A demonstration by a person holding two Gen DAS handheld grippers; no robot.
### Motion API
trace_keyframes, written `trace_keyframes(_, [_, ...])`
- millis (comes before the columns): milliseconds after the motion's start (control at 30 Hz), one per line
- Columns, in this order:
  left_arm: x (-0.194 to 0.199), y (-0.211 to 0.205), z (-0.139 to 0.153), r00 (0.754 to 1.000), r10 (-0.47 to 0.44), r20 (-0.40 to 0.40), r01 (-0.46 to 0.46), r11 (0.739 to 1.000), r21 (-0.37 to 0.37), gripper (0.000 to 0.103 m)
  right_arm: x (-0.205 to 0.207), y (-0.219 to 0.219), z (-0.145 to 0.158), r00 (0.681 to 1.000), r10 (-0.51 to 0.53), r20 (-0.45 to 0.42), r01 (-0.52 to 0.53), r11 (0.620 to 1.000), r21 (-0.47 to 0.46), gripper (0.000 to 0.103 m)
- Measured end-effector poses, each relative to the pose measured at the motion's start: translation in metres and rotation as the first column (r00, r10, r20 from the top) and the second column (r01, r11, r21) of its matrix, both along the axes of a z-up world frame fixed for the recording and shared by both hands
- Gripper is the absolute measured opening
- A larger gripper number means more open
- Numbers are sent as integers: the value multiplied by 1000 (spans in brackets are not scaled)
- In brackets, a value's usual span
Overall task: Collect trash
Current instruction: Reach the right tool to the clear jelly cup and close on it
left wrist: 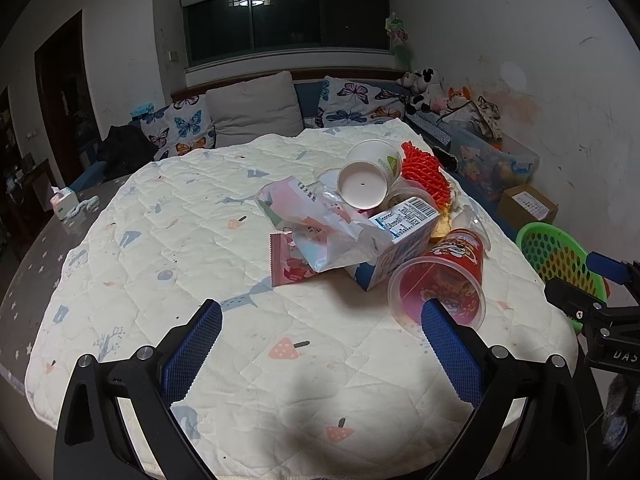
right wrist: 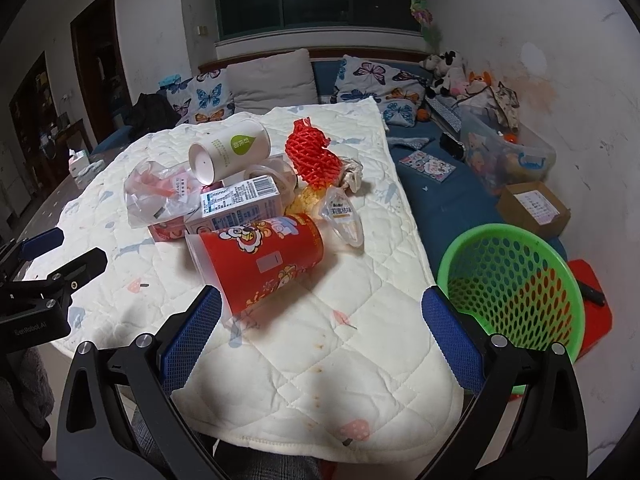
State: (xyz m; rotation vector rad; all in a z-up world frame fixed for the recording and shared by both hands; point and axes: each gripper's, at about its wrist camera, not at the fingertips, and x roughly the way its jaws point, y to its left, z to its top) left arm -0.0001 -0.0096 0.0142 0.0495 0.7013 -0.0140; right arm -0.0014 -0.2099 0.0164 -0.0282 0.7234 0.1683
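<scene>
On the quilted tabletop (right wrist: 360, 360) lies a pile of trash, with a red printed plastic cup (right wrist: 260, 260) on its side beside a milk carton (right wrist: 240, 200), while the left hand-held gripper (left wrist: 322, 320) and the right hand-held gripper (right wrist: 322, 308) both hang wide open and empty.

On the quilted mat (right wrist: 320, 360) at twelve o'clock: one red plastic cup (right wrist: 264, 260), one white paper cup (right wrist: 228, 150), one milk carton (right wrist: 240, 200), one red foam net (right wrist: 314, 160). One green basket (right wrist: 516, 280) at three o'clock.
</scene>
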Motion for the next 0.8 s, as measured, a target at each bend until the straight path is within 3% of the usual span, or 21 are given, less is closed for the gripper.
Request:
trace_keyframes(467, [20,-4,-3,1000,-25,-10,24,1000,-15,95,38,-7,1,997,76,5,-76,997,-16,99])
trace_keyframes(800, [25,-12,-10,999,-7,-53,4,998,-59,85,87,-29,-15,993,108,-55,-107,994,19,88])
